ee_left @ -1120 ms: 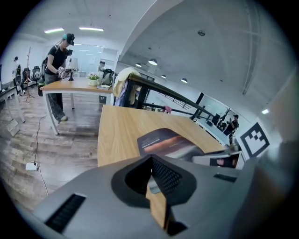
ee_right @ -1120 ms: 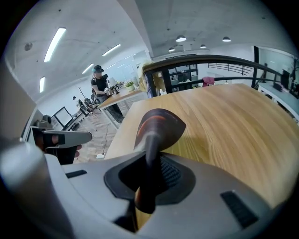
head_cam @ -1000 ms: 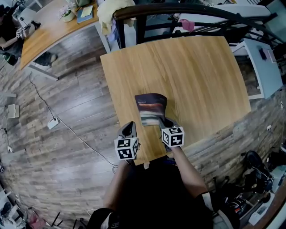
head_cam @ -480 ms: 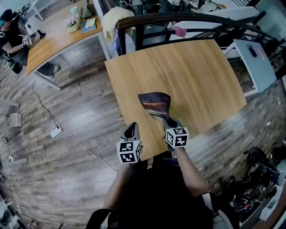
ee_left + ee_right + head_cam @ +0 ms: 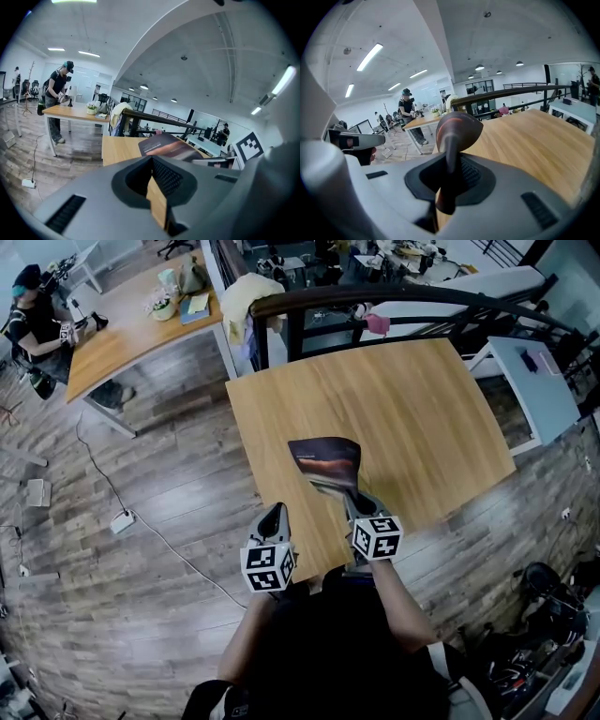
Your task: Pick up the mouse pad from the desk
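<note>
The mouse pad [image 5: 326, 461], dark with an orange-streaked print, is held up over the wooden desk [image 5: 422, 409]. My right gripper [image 5: 352, 497] is shut on its near edge. In the right gripper view the pad [image 5: 457, 127] stands edge-on between the pads of that gripper [image 5: 449, 174] and curls over at its far end. My left gripper [image 5: 274, 515] is shut and holds nothing; it hangs by the desk's front edge, left of the pad. In the left gripper view its jaws [image 5: 153, 177] are closed, with the pad [image 5: 166, 145] beyond them to the right.
A black curved railing [image 5: 375, 294] runs behind the desk. A second wooden desk [image 5: 122, 343] stands at the far left with a person [image 5: 33, 315] beside it. A white table [image 5: 539, 381] is on the right. A cable and power strip [image 5: 122, 519] lie on the floor.
Both grippers have risen. The mouse pad has come up off the desk in the right gripper, and its far end now hangs free above the wood.
</note>
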Tool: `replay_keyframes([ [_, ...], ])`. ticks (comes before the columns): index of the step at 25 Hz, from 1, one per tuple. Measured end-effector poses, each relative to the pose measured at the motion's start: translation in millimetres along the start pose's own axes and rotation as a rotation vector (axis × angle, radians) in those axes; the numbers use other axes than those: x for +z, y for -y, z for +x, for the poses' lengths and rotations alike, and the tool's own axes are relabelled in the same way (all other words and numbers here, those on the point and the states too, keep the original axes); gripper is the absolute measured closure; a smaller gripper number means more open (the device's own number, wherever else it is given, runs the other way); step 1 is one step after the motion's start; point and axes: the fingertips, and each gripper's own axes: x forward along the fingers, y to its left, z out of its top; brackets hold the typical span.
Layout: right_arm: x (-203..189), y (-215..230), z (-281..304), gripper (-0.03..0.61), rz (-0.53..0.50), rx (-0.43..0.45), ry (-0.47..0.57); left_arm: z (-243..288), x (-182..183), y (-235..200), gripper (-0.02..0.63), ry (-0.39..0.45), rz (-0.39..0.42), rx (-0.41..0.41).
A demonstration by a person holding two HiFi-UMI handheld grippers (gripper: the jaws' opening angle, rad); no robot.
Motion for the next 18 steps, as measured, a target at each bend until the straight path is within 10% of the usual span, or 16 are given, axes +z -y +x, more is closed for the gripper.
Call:
replay_keyframes([
  [18,44,42,-46,0.528,-0.038,0.114,0.098,11,26,76,0.591,0.098,0.026,0.049],
])
